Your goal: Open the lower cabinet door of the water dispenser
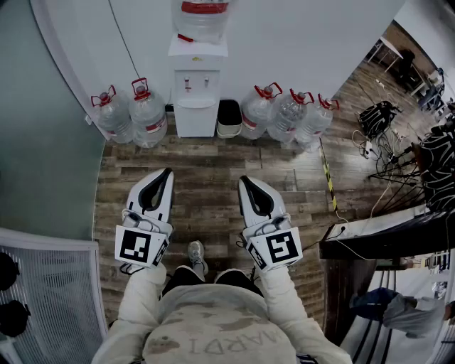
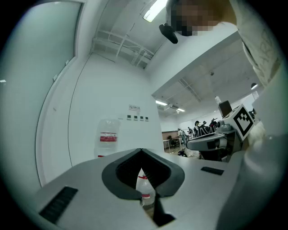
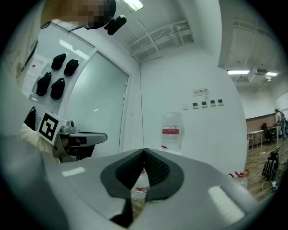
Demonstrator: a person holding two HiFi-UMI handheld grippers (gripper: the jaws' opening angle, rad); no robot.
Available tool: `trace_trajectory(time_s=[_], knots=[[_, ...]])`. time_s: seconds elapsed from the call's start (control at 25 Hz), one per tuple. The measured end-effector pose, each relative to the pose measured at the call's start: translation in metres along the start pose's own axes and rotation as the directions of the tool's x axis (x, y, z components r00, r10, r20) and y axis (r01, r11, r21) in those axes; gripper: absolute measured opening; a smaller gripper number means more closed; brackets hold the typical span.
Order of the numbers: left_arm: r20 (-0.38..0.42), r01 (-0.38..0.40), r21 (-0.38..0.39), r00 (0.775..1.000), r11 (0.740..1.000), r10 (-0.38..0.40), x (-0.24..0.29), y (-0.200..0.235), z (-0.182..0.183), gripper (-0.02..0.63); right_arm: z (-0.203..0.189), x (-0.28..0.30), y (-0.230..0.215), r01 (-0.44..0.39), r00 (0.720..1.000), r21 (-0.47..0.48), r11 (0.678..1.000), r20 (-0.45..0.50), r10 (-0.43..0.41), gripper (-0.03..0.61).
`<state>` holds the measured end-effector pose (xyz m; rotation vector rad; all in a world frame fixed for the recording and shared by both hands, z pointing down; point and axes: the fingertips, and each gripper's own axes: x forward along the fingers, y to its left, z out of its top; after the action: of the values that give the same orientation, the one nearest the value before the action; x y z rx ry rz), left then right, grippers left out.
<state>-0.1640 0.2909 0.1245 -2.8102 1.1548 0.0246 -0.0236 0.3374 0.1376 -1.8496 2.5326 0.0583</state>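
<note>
Seen from above, a person stands on a wood-plank floor (image 1: pixel 206 160) with both arms stretched forward, a tool in each hand. The left hand-held gripper (image 1: pixel 166 173) and the right hand-held gripper (image 1: pixel 244 180) point level toward a white wall (image 1: pixel 298 43), side by side and well apart from each other. Both are clenched on nothing: in each gripper view the two jaws meet at their tips, and only a distant jug shows through the gap behind the pads. The water dispenser (image 1: pixel 194 82) stands against the wall straight ahead, between the two grippers' lines and well away from them. It is white, with an inverted bottle (image 1: pixel 201 15) on top. Its lower cabinet door (image 1: pixel 195 119) is the flat white panel at the bottom front, facing the person; it looks closed and neither gripper touches it. Large clear water jugs (image 1: pixel 148 114) with red caps flank the dispenser on the floor, two to its left and three to its right, and a small dark bin (image 1: pixel 229 118) sits just beside its right side. At the far right, a dark desk (image 1: pixel 377 234) carries cables.
</note>
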Motion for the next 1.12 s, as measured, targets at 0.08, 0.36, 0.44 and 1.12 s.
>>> trace_trajectory(time_s=[0.08,0.36,0.44,1.12], knots=[[0.001,-0.002,0.000,1.000,1.000,0.002,-0.006,-0.006,0.002,0.000,0.001,-0.008,0.002,0.001,1.000,-0.001,1.000,0.002,-0.001,0.009],[0.010,0.001,0.011,1.000,1.000,-0.001,-0.015,-0.016,0.009,0.000,0.009,-0.019,0.007,0.000,1.000,-0.006,1.000,0.015,0.000,0.009],[0.010,0.001,0.014,1.000,1.000,-0.001,-0.014,-0.016,0.010,0.000,0.009,-0.018,0.006,-0.002,1.000,-0.007,1.000,0.018,0.002,0.009],[0.009,0.033,0.034,0.999,0.999,-0.033,0.042,0.044,-0.001,0.000,0.008,0.056,-0.019,0.022,0.999,0.001,1.000,0.047,-0.022,0.009]])
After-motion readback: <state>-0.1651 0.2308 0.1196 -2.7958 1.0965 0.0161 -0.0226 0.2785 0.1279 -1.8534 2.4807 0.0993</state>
